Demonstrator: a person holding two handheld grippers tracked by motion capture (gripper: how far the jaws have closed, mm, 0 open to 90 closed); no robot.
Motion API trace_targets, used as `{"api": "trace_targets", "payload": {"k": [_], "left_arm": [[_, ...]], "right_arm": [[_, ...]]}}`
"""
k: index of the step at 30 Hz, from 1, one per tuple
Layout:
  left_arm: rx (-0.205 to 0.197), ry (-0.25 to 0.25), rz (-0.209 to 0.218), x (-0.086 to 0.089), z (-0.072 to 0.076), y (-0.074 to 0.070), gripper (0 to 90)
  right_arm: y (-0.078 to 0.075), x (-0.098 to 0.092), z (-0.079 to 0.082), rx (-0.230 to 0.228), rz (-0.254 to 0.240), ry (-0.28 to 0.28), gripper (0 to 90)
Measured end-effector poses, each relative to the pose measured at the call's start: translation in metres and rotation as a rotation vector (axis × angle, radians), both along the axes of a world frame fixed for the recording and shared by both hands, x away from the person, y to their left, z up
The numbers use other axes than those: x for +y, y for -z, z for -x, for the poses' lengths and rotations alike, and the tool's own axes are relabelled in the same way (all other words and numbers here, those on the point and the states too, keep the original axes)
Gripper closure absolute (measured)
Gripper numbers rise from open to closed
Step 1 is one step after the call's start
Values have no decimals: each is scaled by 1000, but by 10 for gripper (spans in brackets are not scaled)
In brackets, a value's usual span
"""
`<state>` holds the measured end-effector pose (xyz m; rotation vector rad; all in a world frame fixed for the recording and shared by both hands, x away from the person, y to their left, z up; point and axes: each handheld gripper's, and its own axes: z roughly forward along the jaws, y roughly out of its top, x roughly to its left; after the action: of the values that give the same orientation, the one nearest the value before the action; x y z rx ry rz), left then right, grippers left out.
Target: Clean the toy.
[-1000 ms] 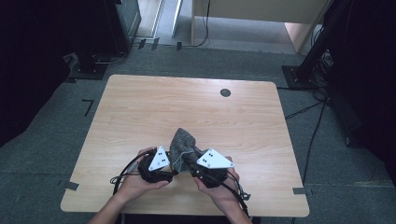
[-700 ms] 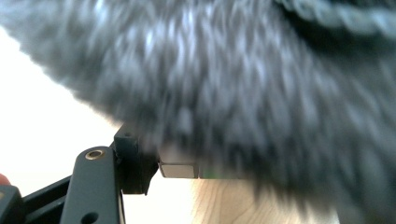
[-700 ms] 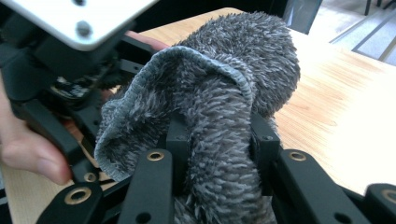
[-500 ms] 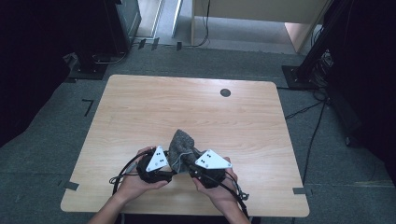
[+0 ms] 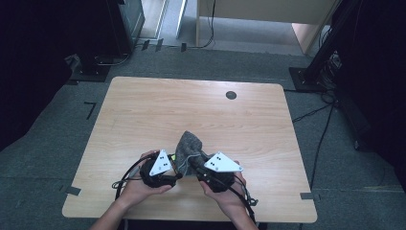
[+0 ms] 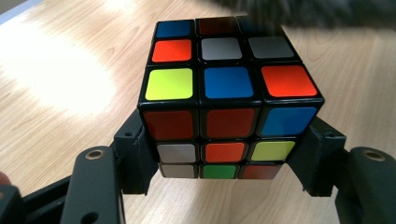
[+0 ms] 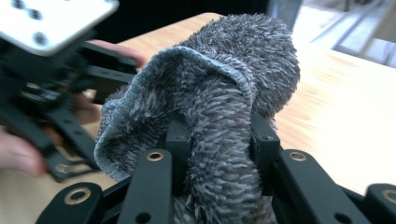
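Hands meet at the near edge of a wooden desk [image 5: 143,115] in the high view, the left gripper [image 5: 173,168] and right gripper [image 5: 191,165] drawn close together, a grey cloth [image 5: 187,143] bunched between them and reaching toward the desk's middle. A small dark disc [image 5: 231,95] sits near the far edge, well apart from the hands.

In the left gripper view, the left gripper [image 6: 224,156] is clamped on a cube [image 6: 224,93] with scrambled coloured stickers, its jaws pressing the cube's lower sides and holding it above the desk [image 6: 56,84]; the cloth [image 6: 317,11] blurs the top edge.

In the right gripper view, the right gripper [image 7: 219,140] is closed on a fold of the fluffy cloth [image 7: 224,93], which bulges above the jaws. The left gripper [image 7: 51,88] appears just beside it at left.
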<state>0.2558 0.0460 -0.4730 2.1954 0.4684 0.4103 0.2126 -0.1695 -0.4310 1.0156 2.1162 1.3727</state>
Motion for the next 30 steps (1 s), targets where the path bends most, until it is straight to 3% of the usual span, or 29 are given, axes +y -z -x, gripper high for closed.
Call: {"api": "trace_targets", "payload": {"k": [4, 7, 20, 23, 30], "left_arm": [[-9, 8, -8, -3, 2, 1, 340], [-8, 11, -11, -4, 3, 2, 340], [-3, 7, 18, 2, 1, -2, 340], [-1, 5, 18, 3, 0, -2, 340], [1, 19, 18, -1, 2, -1, 340]], "right_arm": [[2, 11, 4, 17, -17, -52, 688], [5, 13, 3, 19, -6, -53, 688], [7, -18, -13, 32, -16, 58, 688], [4, -19, -11, 14, -13, 75, 687], [-1, 4, 2, 6, -25, -23, 684]]}}
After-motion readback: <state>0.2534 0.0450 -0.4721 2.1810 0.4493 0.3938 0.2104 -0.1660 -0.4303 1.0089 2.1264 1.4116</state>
